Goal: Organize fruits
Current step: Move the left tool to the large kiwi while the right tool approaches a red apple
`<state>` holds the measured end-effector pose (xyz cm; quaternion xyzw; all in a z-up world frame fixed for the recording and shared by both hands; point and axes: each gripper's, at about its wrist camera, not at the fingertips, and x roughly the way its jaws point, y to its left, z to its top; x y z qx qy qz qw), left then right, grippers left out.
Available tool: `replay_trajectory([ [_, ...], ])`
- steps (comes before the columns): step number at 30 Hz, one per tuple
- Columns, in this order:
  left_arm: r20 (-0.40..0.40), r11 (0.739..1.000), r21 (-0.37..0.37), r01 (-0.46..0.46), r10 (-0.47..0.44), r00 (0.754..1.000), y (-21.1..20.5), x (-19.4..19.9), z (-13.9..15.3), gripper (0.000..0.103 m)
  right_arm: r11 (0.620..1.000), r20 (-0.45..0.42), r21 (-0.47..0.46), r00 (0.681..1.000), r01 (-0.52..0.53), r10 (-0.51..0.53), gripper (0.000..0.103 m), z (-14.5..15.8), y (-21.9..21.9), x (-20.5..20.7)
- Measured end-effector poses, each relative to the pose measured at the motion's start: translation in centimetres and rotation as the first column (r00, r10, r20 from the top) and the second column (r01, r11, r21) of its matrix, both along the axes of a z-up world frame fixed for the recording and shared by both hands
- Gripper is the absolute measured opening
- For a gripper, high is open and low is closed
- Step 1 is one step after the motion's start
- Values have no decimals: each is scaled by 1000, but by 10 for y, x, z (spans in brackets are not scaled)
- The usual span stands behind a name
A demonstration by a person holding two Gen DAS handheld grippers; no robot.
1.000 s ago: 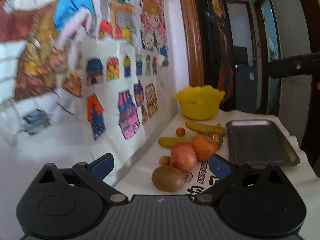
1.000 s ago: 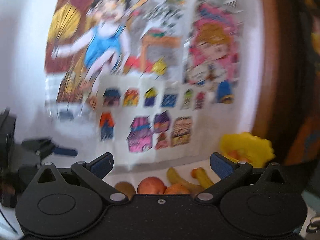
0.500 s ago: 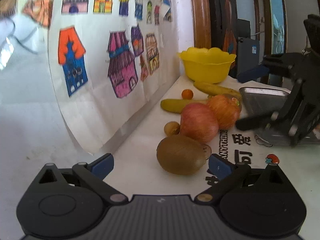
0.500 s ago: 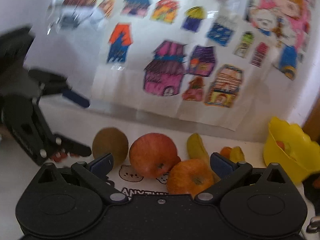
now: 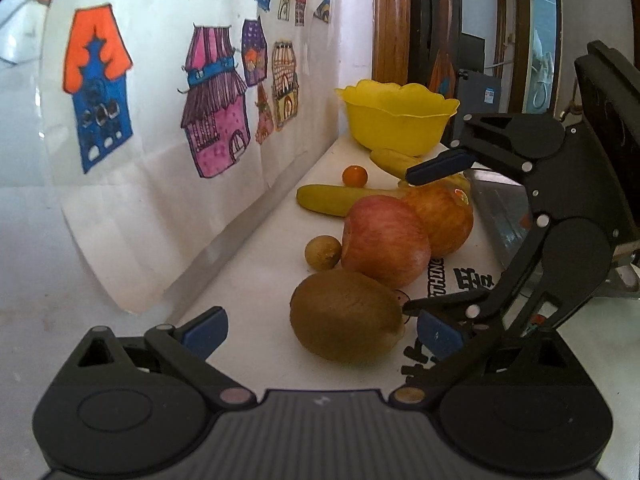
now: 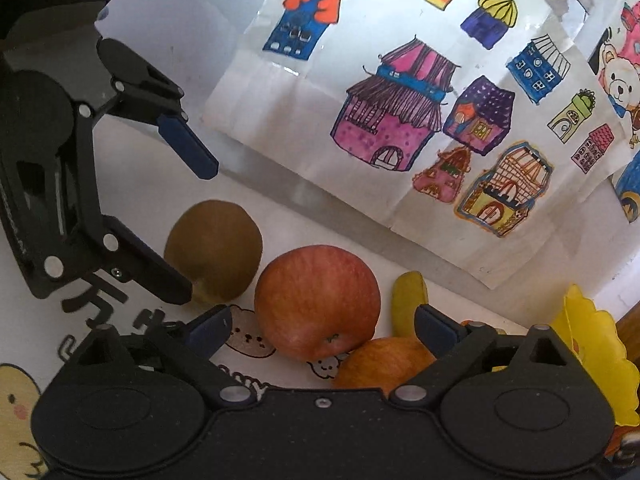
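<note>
Two tools were over the fruit at the desk's wall edge. Left tool (image 5: 322, 330) hung released, jaws wide, with the kiwi (image 5: 347, 316) lying on the desk between its blue pads (image 5: 205, 328); whether a pad touched it, I could not tell. Right tool (image 6: 322, 326) also stood released but had just been closing a little, jaws to either side of the red apple (image 6: 317, 300) and pressing on nothing.

Fruit ran in a line along the wall edge: kiwi nearest the left tool, then the red apple, with a small brown round fruit (image 5: 322, 253) just beside it on the wall side. An orange-red apple (image 5: 440, 220) touched the red one from behind. Beyond it lay a banana (image 5: 336, 200) and a small orange fruit (image 5: 355, 176), apart from each other. A second banana (image 5: 390, 160) lay against the foot of the yellow bowl (image 5: 396, 122) at the far end of the desk. A metal tray (image 5: 498, 212) sat on the side away from the wall, partly hidden by the right tool. A sheet of coloured house drawings (image 5: 160, 120) hung on the wall over the desk's edge. Desk (image 5: 256, 280) cover was white with printed characters.
</note>
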<state>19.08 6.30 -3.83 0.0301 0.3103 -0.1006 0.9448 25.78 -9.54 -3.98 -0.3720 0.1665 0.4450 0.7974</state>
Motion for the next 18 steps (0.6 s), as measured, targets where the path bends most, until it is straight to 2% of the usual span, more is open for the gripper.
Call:
replay_trajectory([
  [10, -35, 998, -61, -14, 12, 999, 0, 12, -5, 99, 1000, 33, -17, 999, 5, -4, 87, -9, 9, 5],
  [18, -82, 995, -97, -21, 13, 997, 2, 19, -11, 86, 1000, 29, 5, 1000, 4, -4, 76, -9, 10, 6],
])
